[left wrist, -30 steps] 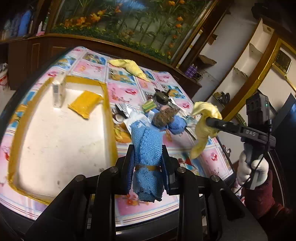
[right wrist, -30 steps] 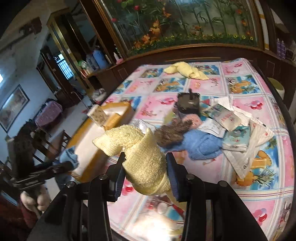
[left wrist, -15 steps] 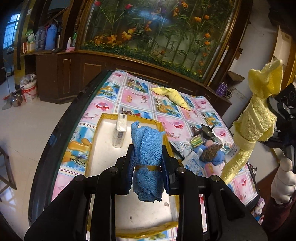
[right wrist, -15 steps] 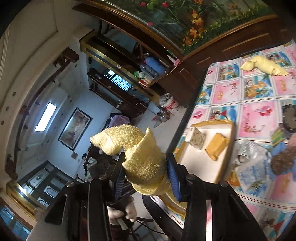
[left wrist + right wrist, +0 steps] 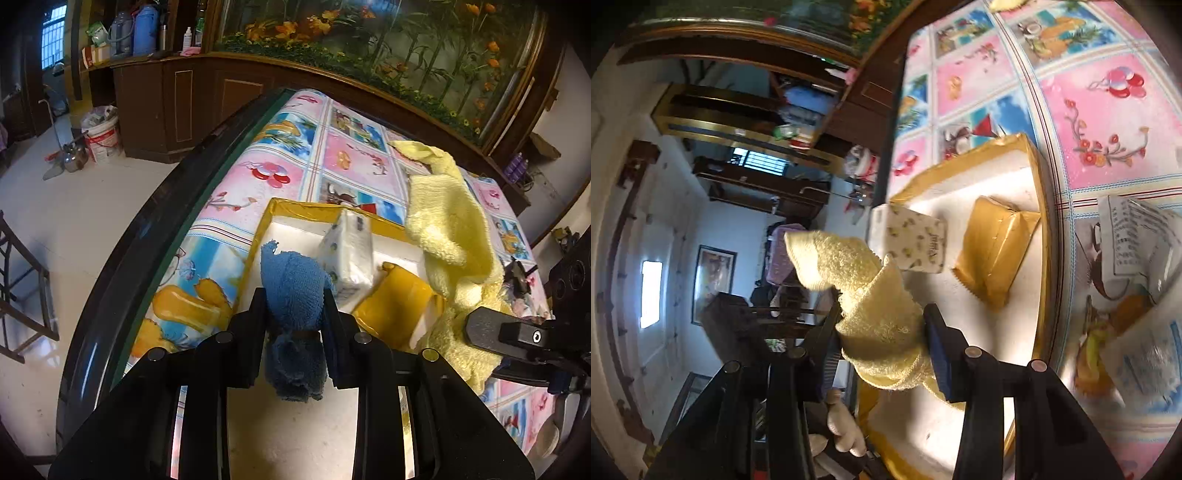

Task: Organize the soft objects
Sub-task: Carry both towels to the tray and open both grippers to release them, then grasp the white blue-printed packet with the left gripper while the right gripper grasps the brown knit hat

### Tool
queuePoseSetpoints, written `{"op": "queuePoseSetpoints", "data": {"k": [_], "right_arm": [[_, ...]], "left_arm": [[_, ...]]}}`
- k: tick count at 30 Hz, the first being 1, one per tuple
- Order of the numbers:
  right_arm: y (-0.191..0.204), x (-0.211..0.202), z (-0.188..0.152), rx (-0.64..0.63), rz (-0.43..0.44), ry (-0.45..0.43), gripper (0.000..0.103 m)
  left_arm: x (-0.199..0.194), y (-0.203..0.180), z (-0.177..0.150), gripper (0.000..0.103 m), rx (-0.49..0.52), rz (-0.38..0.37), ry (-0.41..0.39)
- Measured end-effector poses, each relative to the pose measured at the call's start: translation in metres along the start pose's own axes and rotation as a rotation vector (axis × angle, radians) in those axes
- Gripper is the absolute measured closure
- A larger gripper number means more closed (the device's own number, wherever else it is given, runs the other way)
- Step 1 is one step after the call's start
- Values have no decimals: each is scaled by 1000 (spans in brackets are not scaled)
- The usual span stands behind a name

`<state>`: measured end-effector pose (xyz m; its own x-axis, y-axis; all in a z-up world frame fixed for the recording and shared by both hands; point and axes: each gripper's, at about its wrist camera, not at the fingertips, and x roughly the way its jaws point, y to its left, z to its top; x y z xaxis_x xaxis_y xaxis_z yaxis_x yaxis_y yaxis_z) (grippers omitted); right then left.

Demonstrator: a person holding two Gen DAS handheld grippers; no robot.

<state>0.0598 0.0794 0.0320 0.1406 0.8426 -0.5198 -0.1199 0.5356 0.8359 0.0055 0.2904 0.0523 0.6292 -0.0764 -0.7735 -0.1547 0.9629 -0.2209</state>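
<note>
My left gripper (image 5: 293,317) is shut on a rolled blue towel (image 5: 291,291) bound with a band, held above the near part of a white tray with a yellow rim (image 5: 269,221). My right gripper (image 5: 882,332) is shut on a knotted yellow towel (image 5: 875,314), rolled sideways over the same tray (image 5: 1039,177). In the left wrist view the yellow towel (image 5: 450,236) hangs just right of the blue one, with the right gripper's finger (image 5: 498,332) beside it. In the tray lie a white tissue pack (image 5: 347,254) and a yellow packet (image 5: 395,306).
The tray sits on a table with a pink and blue picture cloth (image 5: 332,158), close to its dark rounded edge (image 5: 155,229). Papers and packets (image 5: 1137,240) lie right of the tray. Another yellow cloth (image 5: 1004,3) lies farther back. A gloved hand (image 5: 842,424) shows below.
Both grippers have swung left from the cluttered side of the table to above the tray, each still holding its towel. The right gripper has rolled sideways and dropped lower.
</note>
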Motion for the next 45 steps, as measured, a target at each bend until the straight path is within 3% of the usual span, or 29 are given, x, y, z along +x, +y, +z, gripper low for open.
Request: {"op": "queuePoseSetpoints", "data": {"k": [4, 9, 12, 17, 22, 28, 34, 36, 38, 41, 45], "right_arm": [[-7, 14, 7, 6, -55, -12, 59], [13, 22, 4, -117, -166, -36, 52], [18, 18, 4, -163, -181, -64, 51], [35, 2, 8, -243, -200, -171, 50], [60, 6, 14, -327, -212, -163, 50], [40, -3, 10, -298, -215, -149, 50], [1, -91, -20, -294, -279, -275, 50], [-15, -131, -31, -285, -329, -341, 49], [-32, -168, -41, -268, -397, -398, 49], [-59, -205, -54, -227, -461, -433, 49], [-87, -228, -70, -178, -482, -445, 49]], "left_arm": [[9, 10, 0, 72, -38, -4, 29], [-3, 15, -4, 71, -42, -26, 21], [-17, 17, -6, 66, -45, -42, 0], [-52, 28, -19, 66, -68, -95, -60], [-79, 39, -38, 66, -79, -126, -109], [-90, 38, -58, 66, -106, -164, -108], [-105, 11, -73, 65, -79, -258, -143], [-108, -3, -76, 51, -58, -282, -153], [-108, -21, -79, 50, -22, -306, -150], [-104, -49, -82, 50, 27, -320, -117], [-97, -94, -90, 50, 126, -314, -78]]}}
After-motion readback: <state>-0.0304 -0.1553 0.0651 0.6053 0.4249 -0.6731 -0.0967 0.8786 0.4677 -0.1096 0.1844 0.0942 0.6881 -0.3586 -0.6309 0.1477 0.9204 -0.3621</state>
